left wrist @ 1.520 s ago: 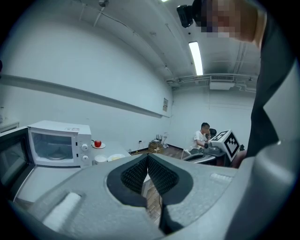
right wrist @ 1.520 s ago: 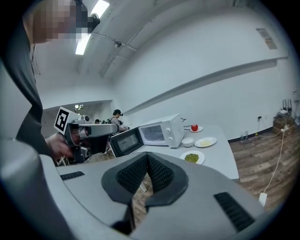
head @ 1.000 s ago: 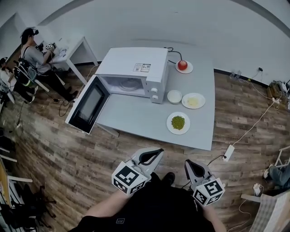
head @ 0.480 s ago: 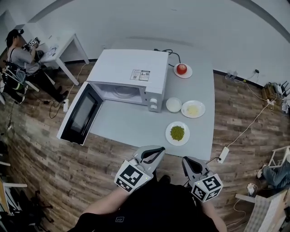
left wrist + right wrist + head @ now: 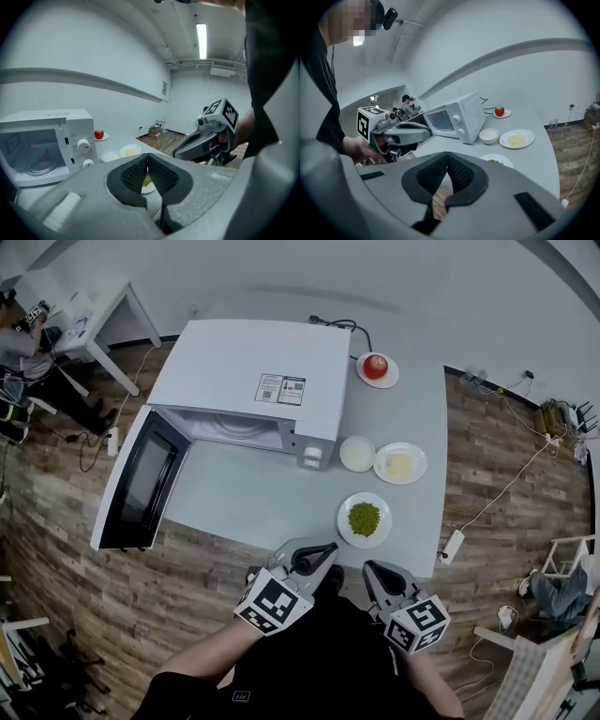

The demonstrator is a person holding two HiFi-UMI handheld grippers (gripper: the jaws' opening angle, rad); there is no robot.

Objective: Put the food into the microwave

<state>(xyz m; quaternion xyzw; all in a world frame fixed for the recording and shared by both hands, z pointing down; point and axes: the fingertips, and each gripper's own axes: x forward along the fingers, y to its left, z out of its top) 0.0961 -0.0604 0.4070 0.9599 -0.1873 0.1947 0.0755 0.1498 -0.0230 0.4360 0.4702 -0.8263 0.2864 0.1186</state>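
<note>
Bright, even indoor light falls from overhead; a long ceiling strip lamp point(image 5: 201, 41) glares white in the left gripper view. Shadows on the pale grey desk point(image 5: 281, 507) are faint. The white box-shaped microwave point(image 5: 253, 367) is sharp. Fisheye distortion curves the walls, and black corners ring both gripper views.

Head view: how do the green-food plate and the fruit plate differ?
The green-food plate holds a green pile; the fruit plate holds one red fruit. The green-food plate sits near the front edge of the table; the fruit plate sits at the back, beside the microwave. Both are white and round.
</note>
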